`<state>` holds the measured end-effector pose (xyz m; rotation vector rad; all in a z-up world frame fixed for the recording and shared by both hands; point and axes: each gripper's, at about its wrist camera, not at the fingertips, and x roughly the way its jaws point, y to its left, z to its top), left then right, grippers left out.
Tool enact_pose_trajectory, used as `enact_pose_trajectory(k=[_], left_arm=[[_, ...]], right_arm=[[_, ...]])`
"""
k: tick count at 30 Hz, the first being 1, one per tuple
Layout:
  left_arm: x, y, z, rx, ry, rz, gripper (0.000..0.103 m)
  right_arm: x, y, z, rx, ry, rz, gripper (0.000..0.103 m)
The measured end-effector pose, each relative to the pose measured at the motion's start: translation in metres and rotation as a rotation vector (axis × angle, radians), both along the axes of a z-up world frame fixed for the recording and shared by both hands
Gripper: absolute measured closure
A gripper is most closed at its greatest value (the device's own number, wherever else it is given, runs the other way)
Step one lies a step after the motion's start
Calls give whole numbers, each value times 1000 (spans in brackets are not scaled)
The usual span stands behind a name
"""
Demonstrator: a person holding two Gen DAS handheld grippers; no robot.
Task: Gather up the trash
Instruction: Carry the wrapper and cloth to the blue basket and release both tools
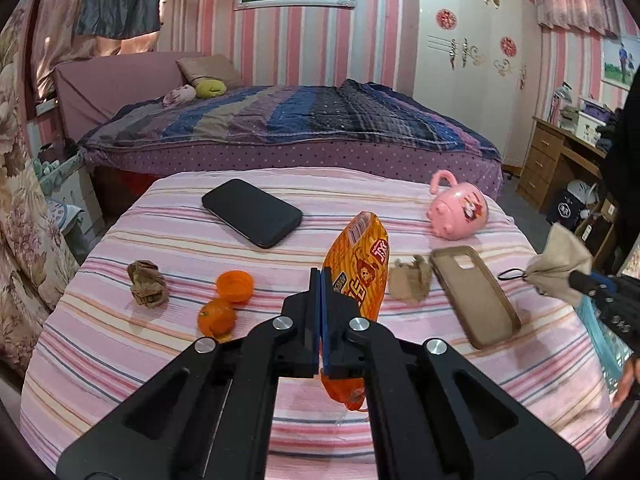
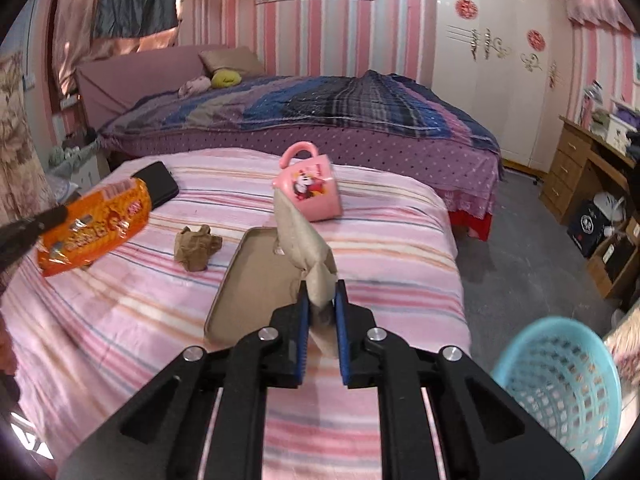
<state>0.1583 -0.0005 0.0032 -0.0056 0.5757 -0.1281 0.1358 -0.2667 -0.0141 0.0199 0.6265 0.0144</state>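
Snack wrapper (image 1: 358, 276) in left tongs (image 1: 321, 320) — phone case (image 1: 476, 296), mug (image 1: 460, 212) beside.

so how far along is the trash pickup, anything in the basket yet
Nothing shows in the visible part of the blue basket yet. In hand: the left tool is shut on the orange snack wrapper, and the right tool is shut on a beige crumpled paper, both lifted off the striped cloth. Left: two crumpled paper wads and the orange peel.
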Motion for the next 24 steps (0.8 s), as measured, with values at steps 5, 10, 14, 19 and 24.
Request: enact_pose_trajectory(k=[5,10,14,19,24], left_arm=[[-14,-16,-1,-7,0,-31,103],[-29,-36,1,11,-21,-64,103],[-35,-58,4,17,-37,-80,103],[-40,-90,12,6,-57,-115,103],[-50,-132,23,15,-82,-179,103]], right_arm=[[-24,-21,-3,24,-32,-31,91],[-31,-41,-3,41,-43,-40,91],[-41,-63,3,43,-79,-74,91],[-55,-93,10,6,-89,-135,91],[-70,-132,14,29,-106,-210,91]])
